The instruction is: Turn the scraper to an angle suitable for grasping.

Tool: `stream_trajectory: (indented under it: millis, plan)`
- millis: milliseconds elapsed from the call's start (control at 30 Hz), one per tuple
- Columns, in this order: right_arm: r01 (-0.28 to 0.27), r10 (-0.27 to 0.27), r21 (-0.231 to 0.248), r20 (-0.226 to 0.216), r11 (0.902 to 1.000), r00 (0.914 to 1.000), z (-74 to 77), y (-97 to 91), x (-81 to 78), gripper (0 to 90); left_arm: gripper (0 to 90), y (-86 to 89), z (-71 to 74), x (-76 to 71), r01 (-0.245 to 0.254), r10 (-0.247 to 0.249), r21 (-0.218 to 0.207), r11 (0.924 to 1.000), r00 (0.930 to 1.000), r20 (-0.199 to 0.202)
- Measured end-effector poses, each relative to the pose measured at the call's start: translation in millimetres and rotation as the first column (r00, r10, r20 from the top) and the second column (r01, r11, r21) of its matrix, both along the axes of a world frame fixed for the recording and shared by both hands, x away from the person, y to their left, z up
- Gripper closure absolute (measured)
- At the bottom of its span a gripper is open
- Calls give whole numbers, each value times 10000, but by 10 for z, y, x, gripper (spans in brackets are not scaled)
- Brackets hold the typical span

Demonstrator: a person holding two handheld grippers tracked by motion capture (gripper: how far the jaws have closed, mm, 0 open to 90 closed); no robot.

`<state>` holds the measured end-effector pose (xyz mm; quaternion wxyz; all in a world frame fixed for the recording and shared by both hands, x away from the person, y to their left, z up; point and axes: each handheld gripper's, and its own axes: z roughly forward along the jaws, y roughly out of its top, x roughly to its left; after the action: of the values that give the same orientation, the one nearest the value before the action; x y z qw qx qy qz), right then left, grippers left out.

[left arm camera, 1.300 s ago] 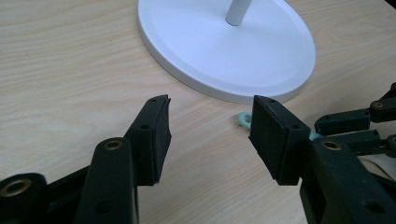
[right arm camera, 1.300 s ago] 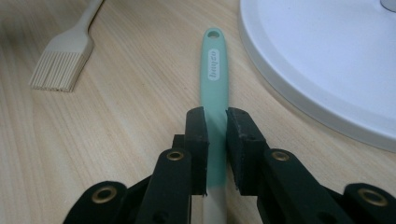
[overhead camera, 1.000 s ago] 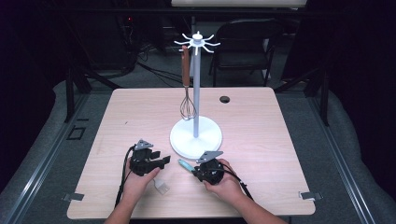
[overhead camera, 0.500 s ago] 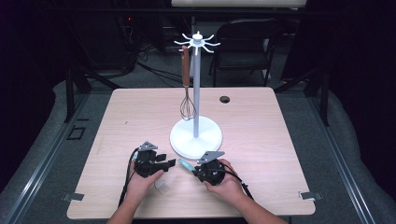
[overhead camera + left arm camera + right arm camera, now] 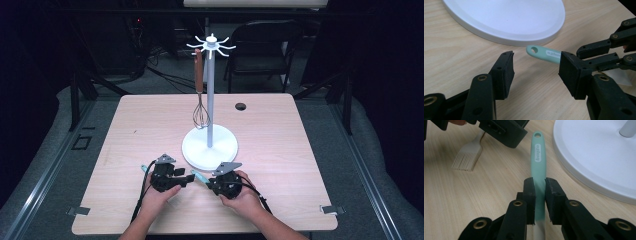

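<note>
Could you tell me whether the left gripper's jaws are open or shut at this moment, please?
Open. In the left gripper view the left gripper shows a wide gap between its jaws, with bare table between them; the green handle lies beyond, untouched.

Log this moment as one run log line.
right gripper: shut on green utensil handle | left gripper: open, jaws either side of the handle's tip | stand base: beside

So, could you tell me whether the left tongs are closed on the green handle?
No, the left tongs stand open, the green handle untouched between them.
</note>
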<state>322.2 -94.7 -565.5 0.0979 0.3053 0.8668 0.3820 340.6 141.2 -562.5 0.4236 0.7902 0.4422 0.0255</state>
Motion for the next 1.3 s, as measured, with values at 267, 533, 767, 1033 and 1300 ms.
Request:
stream_trajectory:
  millis: [267, 533, 767, 1033, 1300]
  plan:
    - [-31, 31, 118, 6, 9999, 10000, 15, -9, -8, 788, 468, -67, -43, 0, 190, -194, -184, 9996, 9996, -199]
    - [-50, 48, 199, 72, 9998, 10000, 30, -16, -23, 787, 475, -95, -40, 3, 465, -477, -471, 9978, 9986, -245]
    - [-63, 66, 299, -87, 9995, 9999, 27, -30, -11, 779, 475, -85, -42, 7, 472, -502, -704, 9964, 9979, -404]
    - [-121, 122, 23, -377, 9999, 9992, -34, -60, -39, 751, 478, -84, -11, -3, 513, -549, -1019, 9935, 9979, -334]
    - [-35, 28, -160, -425, 9999, 9991, -74, -81, -69, 779, 481, -102, 66, -32, 598, -615, -1189, 9911, 9981, -104]
